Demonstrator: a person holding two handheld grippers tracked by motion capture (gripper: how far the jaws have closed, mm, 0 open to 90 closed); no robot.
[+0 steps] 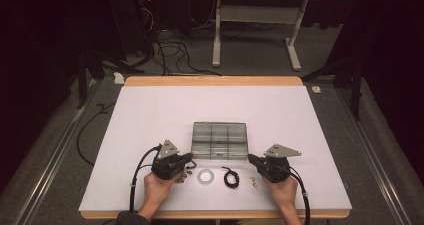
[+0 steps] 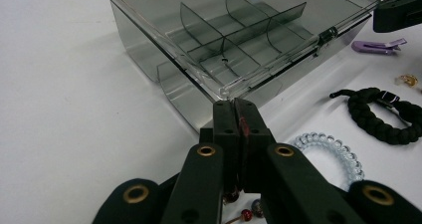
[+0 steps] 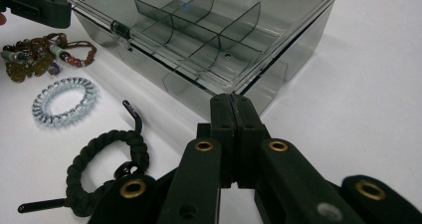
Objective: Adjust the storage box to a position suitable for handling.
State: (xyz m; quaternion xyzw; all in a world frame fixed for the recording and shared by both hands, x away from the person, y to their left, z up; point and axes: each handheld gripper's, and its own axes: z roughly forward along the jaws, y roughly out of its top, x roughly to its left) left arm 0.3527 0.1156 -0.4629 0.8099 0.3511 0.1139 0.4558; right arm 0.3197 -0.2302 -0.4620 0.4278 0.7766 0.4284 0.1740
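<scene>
Item one: we note a smoke-grey divided box (image 1: 220, 139), lid closed and latched, lying on the white table (image 1: 150, 110) toward its near edge, midway between the side edges. Left gripper (image 1: 189, 158): we hold it just off the box's near left corner, jaws pressed together on nothing. Right gripper (image 1: 251, 158): we hold it off the near right corner, jaws likewise together and empty. Between the two, nearer the front edge, we list a clear coil hair tie (image 1: 205, 176), a black braided bracelet (image 1: 231, 177), a beaded brown necklace (image 3: 35, 55) under the left gripper, and a lilac clip (image 2: 378, 46) beside the right
</scene>
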